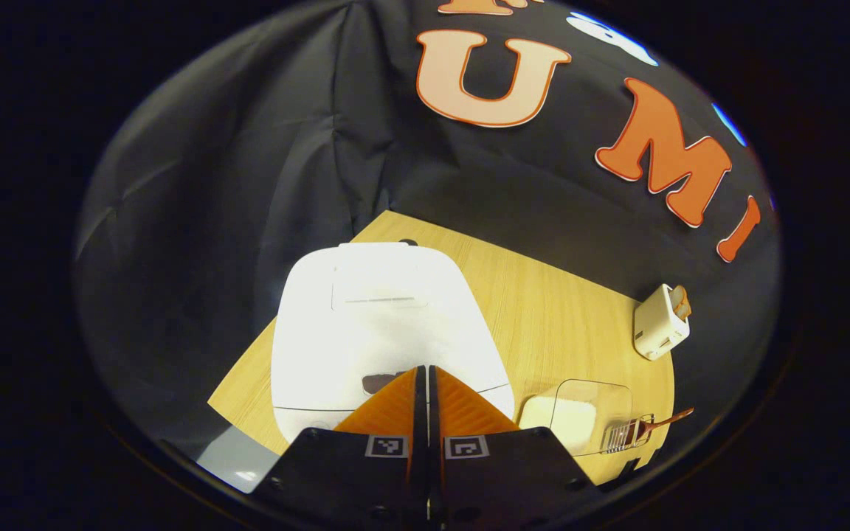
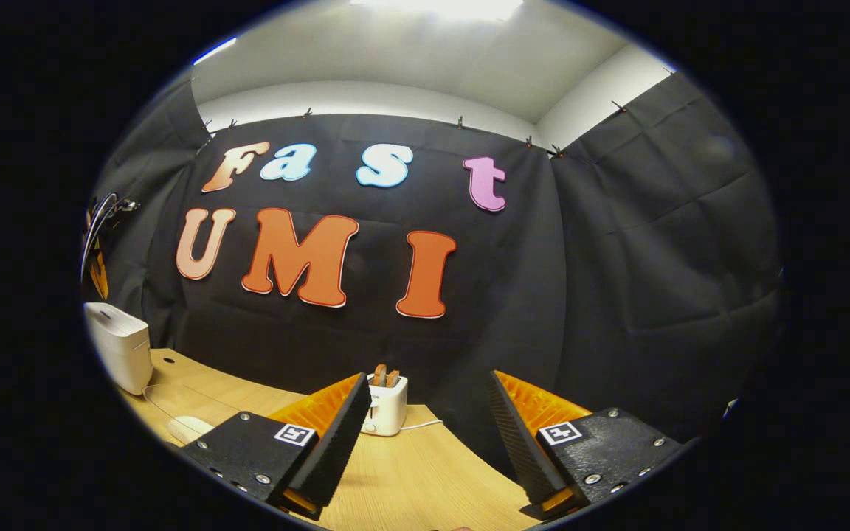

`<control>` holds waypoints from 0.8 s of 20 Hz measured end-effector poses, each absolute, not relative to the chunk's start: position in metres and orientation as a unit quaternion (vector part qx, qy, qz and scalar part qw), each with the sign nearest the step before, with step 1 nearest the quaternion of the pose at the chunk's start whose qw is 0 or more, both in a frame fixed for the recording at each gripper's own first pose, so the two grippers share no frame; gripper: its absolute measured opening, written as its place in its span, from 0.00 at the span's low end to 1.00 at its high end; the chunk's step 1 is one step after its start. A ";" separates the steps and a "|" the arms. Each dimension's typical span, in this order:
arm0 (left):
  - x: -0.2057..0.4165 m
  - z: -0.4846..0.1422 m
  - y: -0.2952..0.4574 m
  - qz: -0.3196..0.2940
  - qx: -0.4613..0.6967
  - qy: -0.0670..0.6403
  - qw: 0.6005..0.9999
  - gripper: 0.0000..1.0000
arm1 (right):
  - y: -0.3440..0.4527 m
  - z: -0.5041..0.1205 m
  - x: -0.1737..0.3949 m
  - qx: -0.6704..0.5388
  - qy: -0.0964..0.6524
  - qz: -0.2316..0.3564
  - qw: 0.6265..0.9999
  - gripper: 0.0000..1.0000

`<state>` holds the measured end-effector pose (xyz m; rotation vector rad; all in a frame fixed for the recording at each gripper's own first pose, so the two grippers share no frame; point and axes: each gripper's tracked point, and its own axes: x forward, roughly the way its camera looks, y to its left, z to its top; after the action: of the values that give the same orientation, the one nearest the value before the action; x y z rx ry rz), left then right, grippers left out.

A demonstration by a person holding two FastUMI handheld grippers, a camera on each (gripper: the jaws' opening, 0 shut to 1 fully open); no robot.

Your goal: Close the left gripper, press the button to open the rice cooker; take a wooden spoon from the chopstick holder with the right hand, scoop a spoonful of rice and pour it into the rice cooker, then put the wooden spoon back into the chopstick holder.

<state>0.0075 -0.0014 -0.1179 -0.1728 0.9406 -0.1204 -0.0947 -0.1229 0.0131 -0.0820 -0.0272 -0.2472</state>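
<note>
At this moment I had the left gripper (image 1: 425,372) fully closed, its two fingers pressed together with nothing between them, hanging above the front edge of the rice cooker (image 1: 377,324). The rice cooker sat at the left end of the wooden table (image 1: 543,317) with its lid down, so I judged the first step, closing the fingers, to be complete and the button press to be not yet done. A dark patch (image 1: 379,382) showed on the lid just beside the fingertips; I took it for the release button, though I could not tell whether the tips touched it. To the right of the cooker in the left gripper view stood a clear container (image 1: 580,417) holding a pale mass that I read as the rice, and just beside it a small rack (image 1: 626,435) with a wooden spoon (image 1: 665,422) handle sticking out of it, which I took for the chopstick holder. A toaster (image 1: 661,321) stood farther back. I held the right gripper (image 2: 425,435) wide open and empty, well apart from the spoon, facing the toaster. Remaining steps, as I judged them: press the button, take the spoon, scoop, pour, return the spoon.
</note>
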 end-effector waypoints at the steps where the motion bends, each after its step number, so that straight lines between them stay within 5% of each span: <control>1: 0.007 -0.129 0.000 -0.057 -0.080 0.462 0.882 0.04 | -0.124 0.013 -0.097 -0.043 -0.014 -0.124 0.991 0.94; 10: 0.019 -0.165 0.008 -0.034 -0.078 0.493 0.866 0.04 | -0.125 0.000 -0.081 -0.047 0.000 -0.118 0.992 0.95; 16: 0.030 -0.141 0.007 -0.038 -0.069 0.431 0.899 0.05 | -0.100 -0.035 -0.056 -0.032 0.052 -0.090 0.994 0.95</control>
<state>0.0301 0.0073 -0.1414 -0.1424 0.8917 -0.0788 -0.0556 -0.0995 -0.0347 -0.0632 0.1034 -0.1807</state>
